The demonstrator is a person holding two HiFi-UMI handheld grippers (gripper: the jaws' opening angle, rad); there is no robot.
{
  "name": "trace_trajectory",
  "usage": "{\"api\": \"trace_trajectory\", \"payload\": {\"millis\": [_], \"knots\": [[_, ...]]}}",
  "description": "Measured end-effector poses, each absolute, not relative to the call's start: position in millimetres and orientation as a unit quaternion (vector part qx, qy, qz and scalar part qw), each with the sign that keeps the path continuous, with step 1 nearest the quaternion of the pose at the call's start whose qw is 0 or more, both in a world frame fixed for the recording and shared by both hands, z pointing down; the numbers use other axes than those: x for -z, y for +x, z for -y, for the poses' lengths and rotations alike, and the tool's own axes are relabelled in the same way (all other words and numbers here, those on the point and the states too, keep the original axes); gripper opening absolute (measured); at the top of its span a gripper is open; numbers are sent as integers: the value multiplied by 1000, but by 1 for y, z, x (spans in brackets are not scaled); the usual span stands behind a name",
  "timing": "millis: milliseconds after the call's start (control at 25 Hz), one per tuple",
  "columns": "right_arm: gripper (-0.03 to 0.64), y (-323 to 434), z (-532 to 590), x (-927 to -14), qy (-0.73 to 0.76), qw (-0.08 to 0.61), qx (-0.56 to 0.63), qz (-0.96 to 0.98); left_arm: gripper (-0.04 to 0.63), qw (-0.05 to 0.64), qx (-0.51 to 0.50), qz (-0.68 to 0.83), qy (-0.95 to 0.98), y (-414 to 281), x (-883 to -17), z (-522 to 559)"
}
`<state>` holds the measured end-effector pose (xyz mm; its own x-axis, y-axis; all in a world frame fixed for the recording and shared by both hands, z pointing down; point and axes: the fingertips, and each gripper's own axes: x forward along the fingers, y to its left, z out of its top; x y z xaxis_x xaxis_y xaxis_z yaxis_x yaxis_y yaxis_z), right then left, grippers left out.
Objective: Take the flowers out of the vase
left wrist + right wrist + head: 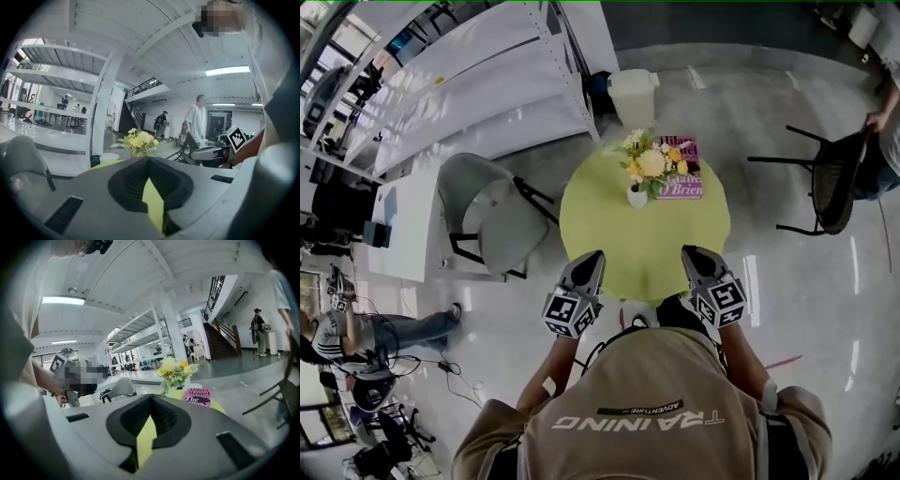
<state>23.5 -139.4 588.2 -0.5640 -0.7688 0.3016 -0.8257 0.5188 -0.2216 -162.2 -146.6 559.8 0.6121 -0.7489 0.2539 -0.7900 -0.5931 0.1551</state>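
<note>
Shoulders in a tan shirt [637, 412] fill the bottom of the head view. Just above them the left tool [592, 257] and right tool [693, 251] hang over the lower edge of the round green tabletop [647, 242]. Well apart from both, the flowers [649, 161] stand in a white vase [637, 197] near its upper edge, beside a pink book [688, 178].

Left gripper view: jaws pressed together on nothing, flowers [139, 140] beyond them at centre.

Right gripper view: jaws likewise pressed together and empty, flowers [174, 369] above centre, book [197, 395] at their lower right.
</note>
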Motion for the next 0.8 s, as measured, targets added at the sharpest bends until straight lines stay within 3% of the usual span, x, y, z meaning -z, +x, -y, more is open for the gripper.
{"api": "trace_trajectory", "payload": {"millis": [560, 800], "knots": [[2, 33, 205, -587, 401, 144, -101, 899, 2, 124, -88, 461, 874, -129, -568, 243], [2, 23, 213, -577, 431, 117, -122, 886, 2, 121, -90, 441, 885, -132, -579, 253]]}}
